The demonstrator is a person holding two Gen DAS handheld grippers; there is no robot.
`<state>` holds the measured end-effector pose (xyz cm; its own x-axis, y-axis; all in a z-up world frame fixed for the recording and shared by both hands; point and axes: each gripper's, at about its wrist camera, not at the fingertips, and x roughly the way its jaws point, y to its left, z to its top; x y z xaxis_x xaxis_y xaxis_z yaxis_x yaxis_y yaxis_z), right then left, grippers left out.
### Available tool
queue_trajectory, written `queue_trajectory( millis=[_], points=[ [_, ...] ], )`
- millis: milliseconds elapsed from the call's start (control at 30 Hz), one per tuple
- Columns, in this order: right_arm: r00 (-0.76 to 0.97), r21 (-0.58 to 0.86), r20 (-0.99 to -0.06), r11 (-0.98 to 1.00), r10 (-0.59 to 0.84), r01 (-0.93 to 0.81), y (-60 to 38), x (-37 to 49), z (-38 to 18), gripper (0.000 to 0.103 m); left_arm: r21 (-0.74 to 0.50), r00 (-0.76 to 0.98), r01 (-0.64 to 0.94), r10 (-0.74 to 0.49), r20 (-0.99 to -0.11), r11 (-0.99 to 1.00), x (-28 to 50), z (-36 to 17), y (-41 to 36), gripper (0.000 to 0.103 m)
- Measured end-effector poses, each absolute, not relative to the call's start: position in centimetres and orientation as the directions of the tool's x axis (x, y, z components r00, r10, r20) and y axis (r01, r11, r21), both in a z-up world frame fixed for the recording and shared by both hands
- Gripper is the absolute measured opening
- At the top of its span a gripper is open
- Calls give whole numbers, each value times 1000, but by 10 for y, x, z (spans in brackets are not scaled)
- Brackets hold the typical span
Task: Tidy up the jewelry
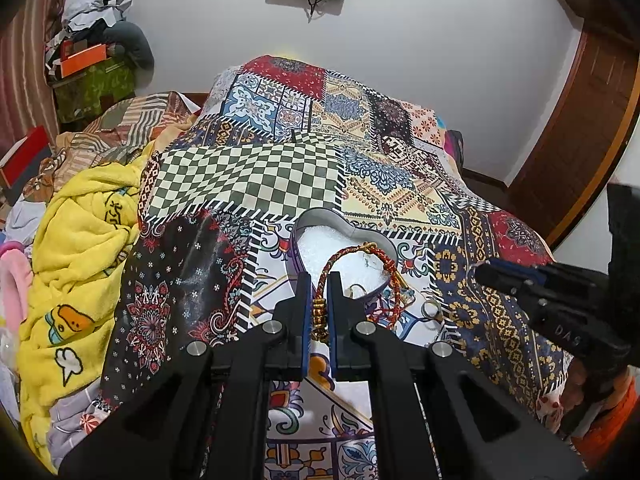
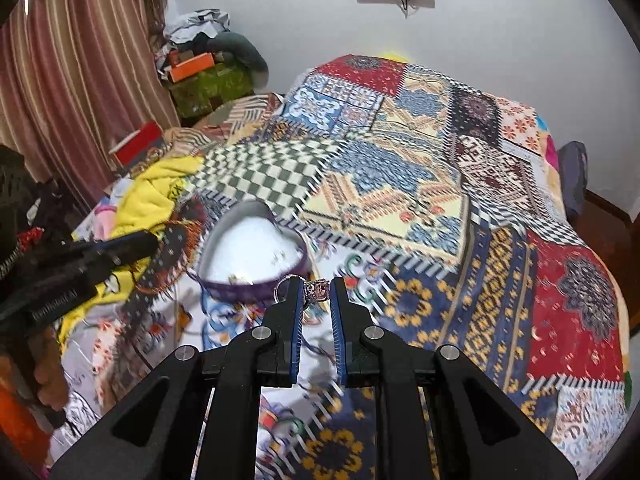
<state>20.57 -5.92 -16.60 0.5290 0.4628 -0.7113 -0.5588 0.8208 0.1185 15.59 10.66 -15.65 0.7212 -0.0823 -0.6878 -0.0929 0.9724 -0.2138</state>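
Observation:
A heart-shaped tin box (image 1: 304, 232) with white padding lies on the patchwork bedspread; it also shows in the right wrist view (image 2: 256, 288). My left gripper (image 1: 319, 280) is shut on a red-and-gold braided bracelet (image 1: 352, 254), which loops over the box's near rim. My right gripper (image 2: 316, 286) is shut on a silver ring with a pink stone (image 2: 316, 292), held just right of the box. The right gripper also shows in the left wrist view (image 1: 492, 272), and the left gripper shows in the right wrist view (image 2: 148, 240). A small silver ring (image 1: 432, 310) lies on the bedspread.
A yellow blanket (image 1: 80, 248) is bunched at the bed's left. A red box (image 2: 140, 144) and piled clutter sit by the striped curtain (image 2: 80, 60). A wooden door (image 1: 580, 140) is at the right. A small item (image 2: 236, 278) lies inside the box.

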Motion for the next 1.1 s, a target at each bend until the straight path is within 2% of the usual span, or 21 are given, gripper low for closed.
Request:
queue_trajectory(
  millis=[267,667,1100],
  points=[
    [496,170,-704,800,507,-576,-38,224,-169,12,-183,719,-74,-75,-691,980,179,-158,107,5],
    [433,192,-736,774,521,-604,-14,243,-189,12,-190,657,-44,-114,-745,981,229,-186,112,5],
    [369,185,-766,730,527,-658,15,247,-200,12,-184,678,-79,-82,-731,980,225,-181,131,5]
  ],
)
